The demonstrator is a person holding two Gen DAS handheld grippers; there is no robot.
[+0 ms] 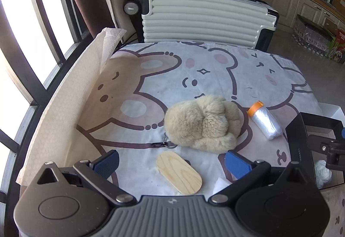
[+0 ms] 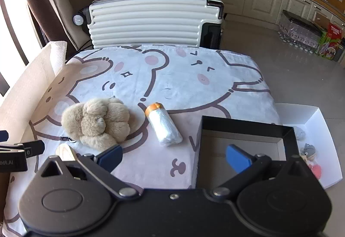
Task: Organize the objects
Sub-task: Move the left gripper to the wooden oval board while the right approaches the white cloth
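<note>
A fluffy beige plush keychain lies mid-table on the bear-print cloth, its metal clip toward me. An oval wooden piece lies just in front of it, between the fingers of my open, empty left gripper. A plastic roll with an orange cap lies to the plush's right. In the right wrist view the plush is at left, the roll at centre, and a black open box at right. My right gripper is open and empty, its right finger over the box.
A white tray at the table's right edge holds small trinkets. A paper towel sheet stands along the left edge by the window. A white ribbed suitcase stands behind the table. Cabinets and boxes are at the far right.
</note>
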